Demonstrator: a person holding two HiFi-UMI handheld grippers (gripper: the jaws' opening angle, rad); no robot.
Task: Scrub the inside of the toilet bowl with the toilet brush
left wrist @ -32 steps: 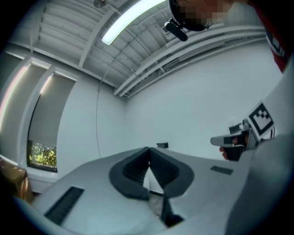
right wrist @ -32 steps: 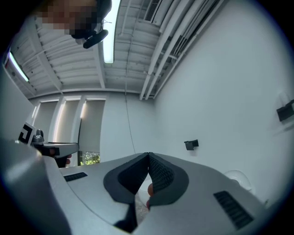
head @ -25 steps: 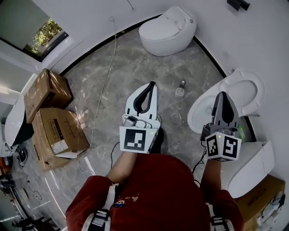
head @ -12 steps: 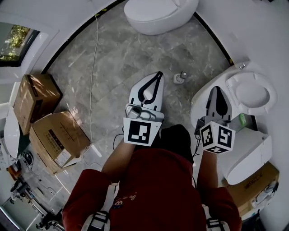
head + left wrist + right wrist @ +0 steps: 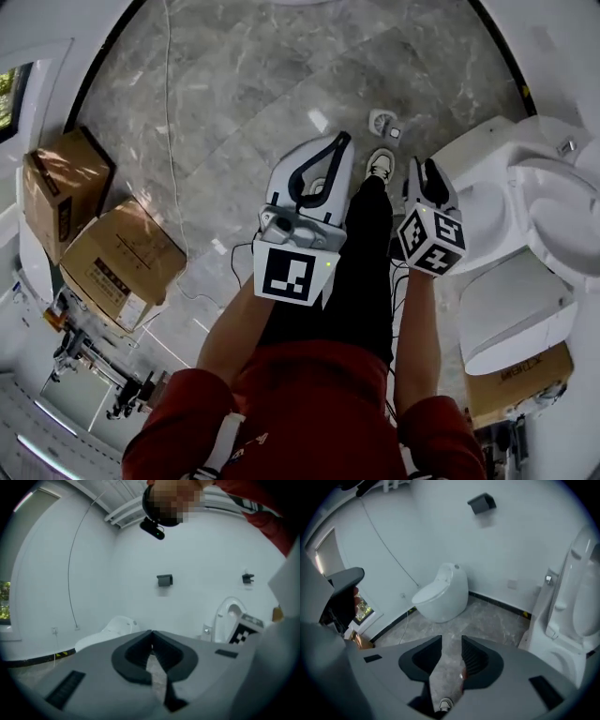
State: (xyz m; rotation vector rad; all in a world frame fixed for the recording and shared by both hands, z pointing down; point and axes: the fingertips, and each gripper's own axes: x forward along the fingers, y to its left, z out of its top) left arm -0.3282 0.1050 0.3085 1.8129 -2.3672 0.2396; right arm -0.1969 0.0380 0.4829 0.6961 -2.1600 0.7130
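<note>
Grey marble floor (image 5: 234, 94); open toilet (image 5: 487, 159) at its right edge. Left gripper (image 5: 338, 139): fingers were shut, empty. Right gripper (image 5: 422, 172): fingers were opening, nothing between them.

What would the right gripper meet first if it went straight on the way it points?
Most likely the grey marble floor, short of the white toilet by the wall; depth is uncertain. The right gripper is opening its jaws, nothing between them.
</note>
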